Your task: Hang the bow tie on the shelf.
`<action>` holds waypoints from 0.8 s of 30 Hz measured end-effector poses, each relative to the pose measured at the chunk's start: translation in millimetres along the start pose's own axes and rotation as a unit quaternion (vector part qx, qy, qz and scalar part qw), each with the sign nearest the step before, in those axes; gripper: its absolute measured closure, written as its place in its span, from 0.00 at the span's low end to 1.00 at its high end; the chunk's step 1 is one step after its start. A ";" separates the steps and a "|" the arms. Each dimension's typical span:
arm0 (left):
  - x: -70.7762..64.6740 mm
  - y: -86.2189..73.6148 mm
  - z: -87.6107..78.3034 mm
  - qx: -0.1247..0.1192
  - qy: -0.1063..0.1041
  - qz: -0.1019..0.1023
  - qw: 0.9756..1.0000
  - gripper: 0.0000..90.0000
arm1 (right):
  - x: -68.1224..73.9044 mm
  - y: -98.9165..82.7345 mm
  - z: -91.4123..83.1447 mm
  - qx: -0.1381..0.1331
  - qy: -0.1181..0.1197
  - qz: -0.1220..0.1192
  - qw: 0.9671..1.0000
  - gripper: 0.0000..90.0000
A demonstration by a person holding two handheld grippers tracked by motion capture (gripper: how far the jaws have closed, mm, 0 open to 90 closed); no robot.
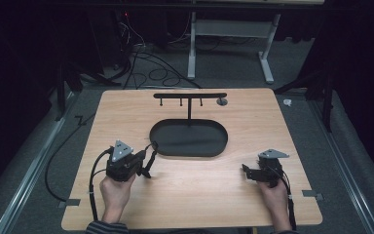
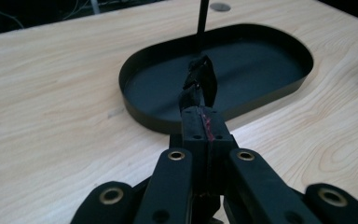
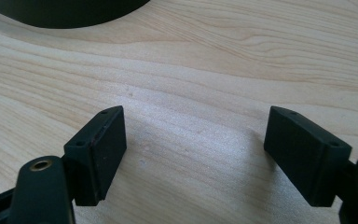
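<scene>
Both hands rest low on the table [image 1: 195, 195]: left gripper [image 1: 148, 163] fingers clamp a black strap [image 2: 201, 79], right gripper [image 1: 247, 171] fingers apart.

Light wood-grain surface [image 1: 272, 126], rounded corners, standing on grey carpet floor [image 1: 302, 63]. Black oval tray [image 1: 170, 146] sits directly on it, just past centre toward the far edge, shallow upright rim, inside dark and bare. Thin black post [image 1: 189, 111] rises from the tray's far side and carries a horizontal bar [image 1: 190, 95] with three short pegs hanging under it. Small grey round disc [image 1: 221, 101] set in the surface near the far edge, just right of the bar's end. Grey tape tabs at the near left edge [image 1: 72, 202] and near right edge [image 1: 311, 195]. Near half of the wood bare; grain lines clear in both gripper views.
</scene>
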State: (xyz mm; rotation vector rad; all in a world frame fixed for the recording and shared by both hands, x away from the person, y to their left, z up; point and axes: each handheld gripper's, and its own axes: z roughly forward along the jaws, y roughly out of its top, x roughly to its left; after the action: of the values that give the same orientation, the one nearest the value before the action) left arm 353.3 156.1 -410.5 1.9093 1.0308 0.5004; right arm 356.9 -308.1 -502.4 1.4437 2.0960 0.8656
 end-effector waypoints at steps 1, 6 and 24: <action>-0.5 2.4 0.4 -0.002 -0.002 0.001 1.000 1.00 | 0.0 0.0 0.0 0.000 0.000 0.000 1.000 0.24; -3.9 17.1 4.0 -0.012 -0.021 0.005 1.000 1.00 | 0.0 0.0 0.0 0.000 0.000 0.000 1.000 0.24; -17.2 50.6 18.8 -0.017 -0.066 0.027 0.997 1.00 | 0.0 0.0 0.0 0.000 0.001 -0.002 1.000 0.24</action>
State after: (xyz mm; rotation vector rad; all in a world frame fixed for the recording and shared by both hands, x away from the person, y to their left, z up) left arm 379.5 119.0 -376.6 1.9176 0.8815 0.4130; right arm 356.8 -308.1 -502.4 1.4382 2.1002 0.8662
